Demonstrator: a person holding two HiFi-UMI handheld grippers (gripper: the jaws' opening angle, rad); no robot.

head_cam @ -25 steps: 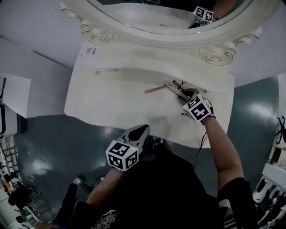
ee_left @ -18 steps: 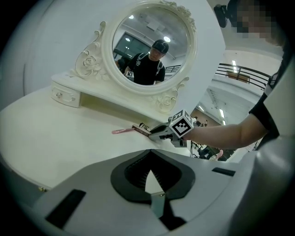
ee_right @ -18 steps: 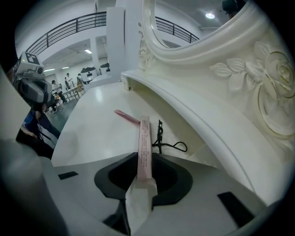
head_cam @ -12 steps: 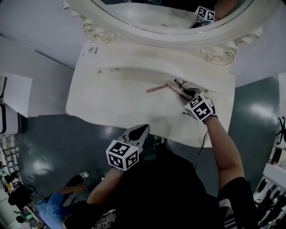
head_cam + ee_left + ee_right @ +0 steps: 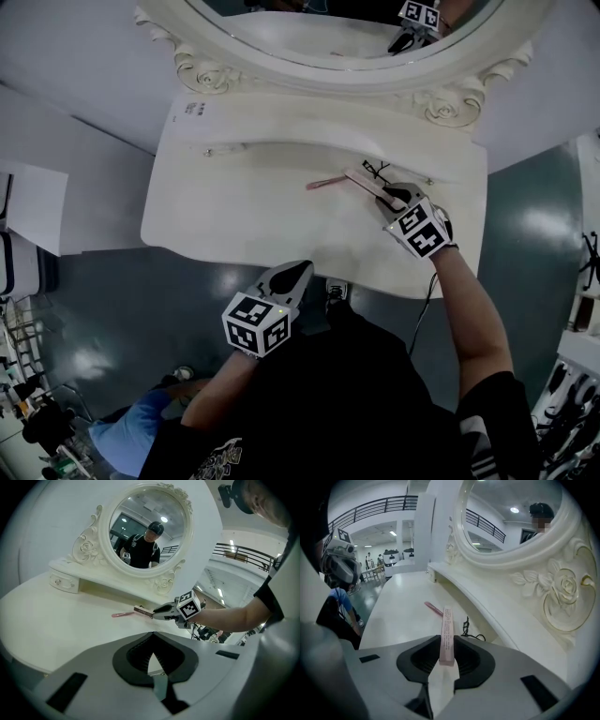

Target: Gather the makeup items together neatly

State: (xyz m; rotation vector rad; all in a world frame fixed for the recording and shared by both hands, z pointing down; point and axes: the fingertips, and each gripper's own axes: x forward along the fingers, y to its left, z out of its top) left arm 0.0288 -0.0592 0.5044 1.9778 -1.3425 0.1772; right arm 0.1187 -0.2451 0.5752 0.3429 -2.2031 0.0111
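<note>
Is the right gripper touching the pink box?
Touching. In the right gripper view, the right gripper, jaws just closing, clamps the pink box on both sides.

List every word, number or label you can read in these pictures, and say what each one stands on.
No text here can be read.
Print on the small label at the back left of the dressing table: too small to read.
Fine print along the slim pink box: too blurred to read.
</note>
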